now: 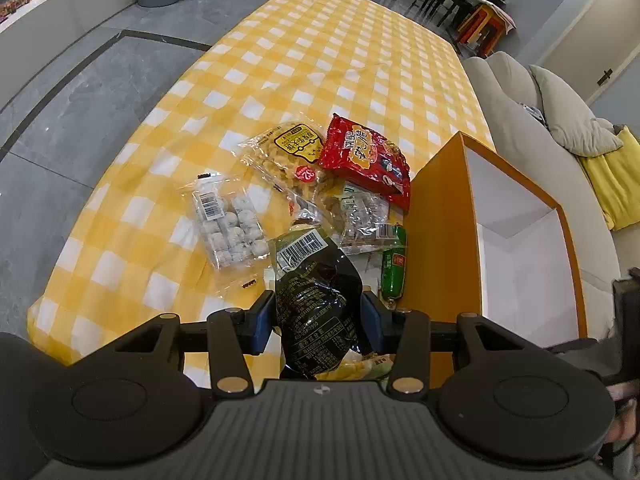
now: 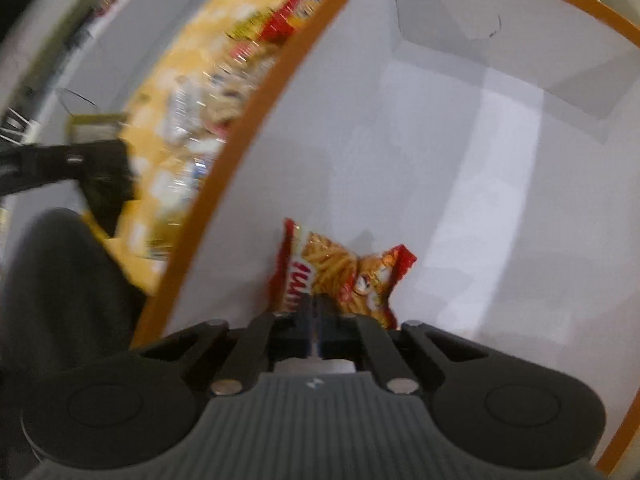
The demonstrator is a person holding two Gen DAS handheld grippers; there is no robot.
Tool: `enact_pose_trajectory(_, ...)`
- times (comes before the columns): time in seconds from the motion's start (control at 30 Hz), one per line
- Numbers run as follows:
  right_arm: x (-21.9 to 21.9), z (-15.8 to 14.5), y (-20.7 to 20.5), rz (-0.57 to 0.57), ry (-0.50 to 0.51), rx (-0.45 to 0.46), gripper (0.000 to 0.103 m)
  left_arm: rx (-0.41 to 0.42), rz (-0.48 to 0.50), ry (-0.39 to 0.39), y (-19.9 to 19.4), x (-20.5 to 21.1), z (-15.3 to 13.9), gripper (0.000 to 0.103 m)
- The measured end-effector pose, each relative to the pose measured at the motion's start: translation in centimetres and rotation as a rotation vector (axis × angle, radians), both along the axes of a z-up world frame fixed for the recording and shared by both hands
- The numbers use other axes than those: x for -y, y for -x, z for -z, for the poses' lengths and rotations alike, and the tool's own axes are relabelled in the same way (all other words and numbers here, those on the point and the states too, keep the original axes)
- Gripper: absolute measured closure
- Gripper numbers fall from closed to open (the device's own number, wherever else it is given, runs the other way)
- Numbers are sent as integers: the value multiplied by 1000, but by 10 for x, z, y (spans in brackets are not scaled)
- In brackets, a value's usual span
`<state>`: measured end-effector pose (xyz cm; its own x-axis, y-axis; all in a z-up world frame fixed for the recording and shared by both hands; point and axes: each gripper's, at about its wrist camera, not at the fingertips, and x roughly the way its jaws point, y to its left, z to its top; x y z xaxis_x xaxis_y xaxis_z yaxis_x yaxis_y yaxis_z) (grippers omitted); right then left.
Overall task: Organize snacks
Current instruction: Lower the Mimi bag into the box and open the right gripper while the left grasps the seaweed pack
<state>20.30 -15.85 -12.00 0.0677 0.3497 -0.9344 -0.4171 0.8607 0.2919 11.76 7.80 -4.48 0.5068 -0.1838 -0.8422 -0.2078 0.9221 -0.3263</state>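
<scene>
My left gripper (image 1: 318, 312) is clamped on a dark bag (image 1: 316, 300), blue pads pressing both its sides, barcode end pointing away from me. It sits over the near end of the checked table (image 1: 320, 52), just left of the orange box (image 1: 436, 240).

Only the left view shows the pile clearly: clear tray of pale balls (image 1: 232, 226) at 10 o'clock from the bag, yellow-label bag (image 1: 294, 156) at 12, red bag (image 1: 366, 160) at 1, a clear pack (image 1: 362, 216) under the red one, green tube (image 1: 394, 268) touching the box wall at 2. The box floor visible from here is bare white.

Only the right view shows inside the box: my right gripper (image 2: 316, 312) is inside the white walls (image 2: 440, 140), jaws nearly together, pinched on the near edge of a red fries bag (image 2: 340, 276) that lies against the floor.

The right view is motion-blurred; the pile past the orange rim (image 2: 224, 168) at 10 o'clock is just smears. The left gripper appears there at 9 o'clock, dark and indistinct. Lower end of the dark bag is hidden behind the left gripper body. Something yellow under it, can't identify. Box's right wall is cut off in the right view.
</scene>
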Motion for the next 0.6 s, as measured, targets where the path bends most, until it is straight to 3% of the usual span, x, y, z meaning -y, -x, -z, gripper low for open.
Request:
enact_pose_trajectory(0.23,-12,4,-9,-1,5,3,103,3,-2,11,0,-4,-1,51)
enact_pose_trajectory(0.4,1,13,-9,98,-117,-126,103,24,14,15,4,-1,-7,51)
enact_pose_trajectory(0.6,10,-12,10,137,-155,-45,103,50,46,22,10,7,-16,51)
